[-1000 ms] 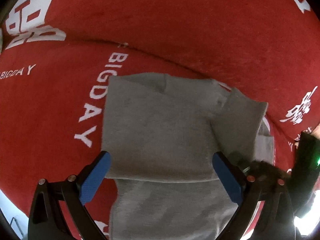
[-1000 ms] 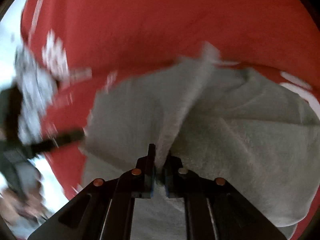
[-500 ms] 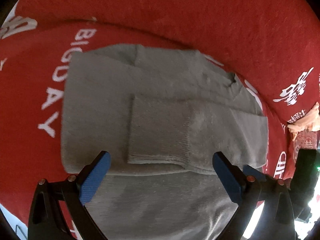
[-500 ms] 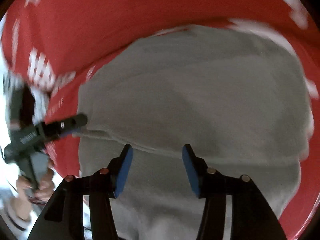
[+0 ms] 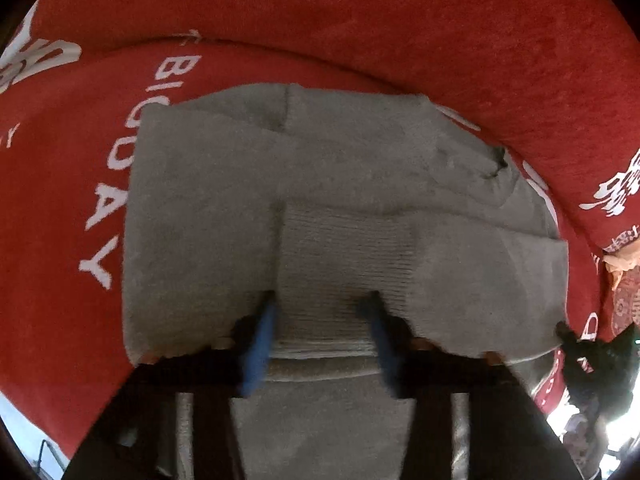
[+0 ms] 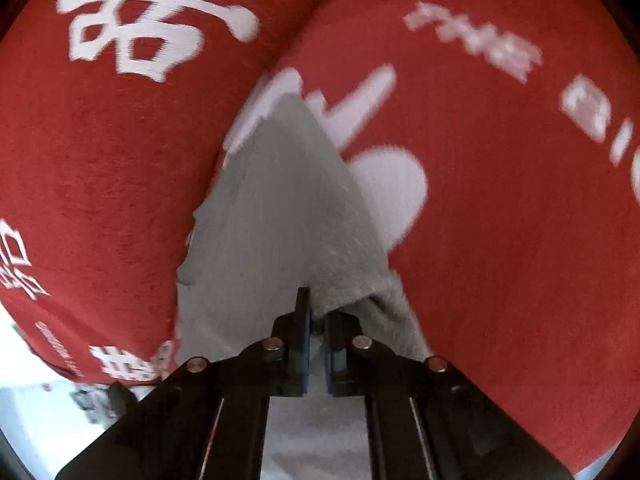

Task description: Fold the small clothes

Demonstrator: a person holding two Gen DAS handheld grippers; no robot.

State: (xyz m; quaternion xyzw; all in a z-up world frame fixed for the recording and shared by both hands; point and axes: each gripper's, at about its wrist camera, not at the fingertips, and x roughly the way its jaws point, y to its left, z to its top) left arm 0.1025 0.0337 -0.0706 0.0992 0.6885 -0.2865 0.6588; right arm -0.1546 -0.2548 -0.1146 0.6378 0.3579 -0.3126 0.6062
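A grey knit garment (image 5: 360,152) lies folded on the red cloth (image 5: 320,20), with a sleeve laid across its body. My left gripper (image 5: 320,320) points down on the near edge. Its jaws are closing, and its blue pads (image 5: 260,332) dig into the fabric on both sides of the sleeve's ribbed cuff (image 5: 344,248). In the right wrist view my right gripper (image 6: 316,320) is shut on an edge of the grey garment (image 6: 280,208), which rises in a peak ahead of the fingers. The dark right gripper (image 5: 592,360) also shows at the garment's right corner.
The red cloth (image 6: 500,240) carries white letters and characters (image 6: 152,20) and has a raised fold behind the garment. A crumpled orange-pink scrap (image 5: 624,260) lies at the far right. Pale floor (image 6: 40,420) shows past the cloth's near edge.
The right gripper laid the sleeve across the body, opened, swung sideways with a roll and shut on a garment edge. The left gripper sank and its wide jaws came in around the cuff.
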